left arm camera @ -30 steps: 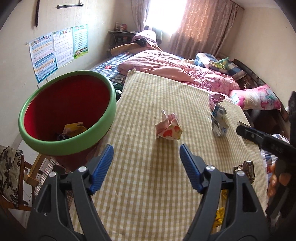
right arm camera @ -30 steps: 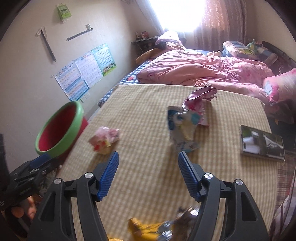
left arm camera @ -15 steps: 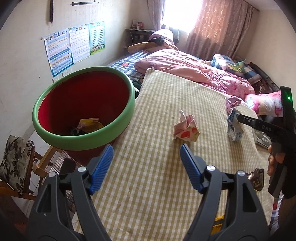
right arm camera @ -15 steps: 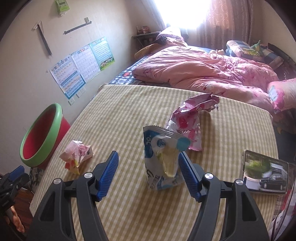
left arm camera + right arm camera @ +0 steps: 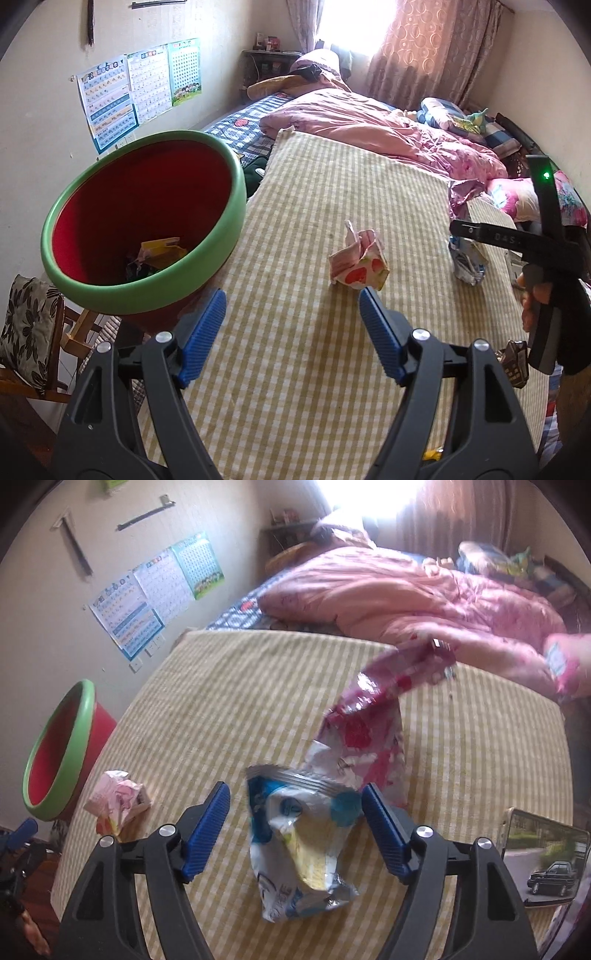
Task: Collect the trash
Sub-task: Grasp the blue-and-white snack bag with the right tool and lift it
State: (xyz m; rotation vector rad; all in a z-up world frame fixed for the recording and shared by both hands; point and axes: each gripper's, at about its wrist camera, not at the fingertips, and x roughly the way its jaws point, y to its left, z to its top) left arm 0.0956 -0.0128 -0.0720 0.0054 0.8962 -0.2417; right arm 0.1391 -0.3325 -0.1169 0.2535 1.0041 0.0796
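On the checked bench [image 5: 229, 701] beside the bed, I bring my right tool [image 5: 296, 821] down astride a crumpled blue-and-white snack wrapper [image 5: 299, 843], jaws released and straddling it without pressing, placed for a pinch. My left tool [image 5: 289, 334] hangs released and empty near the red bin with the green rim [image 5: 147, 225], which stands at the bench edge for short drops. The pink strawberry-print carton [image 5: 360, 264] and pink foil wrapper [image 5: 373, 723] lie uncollected.
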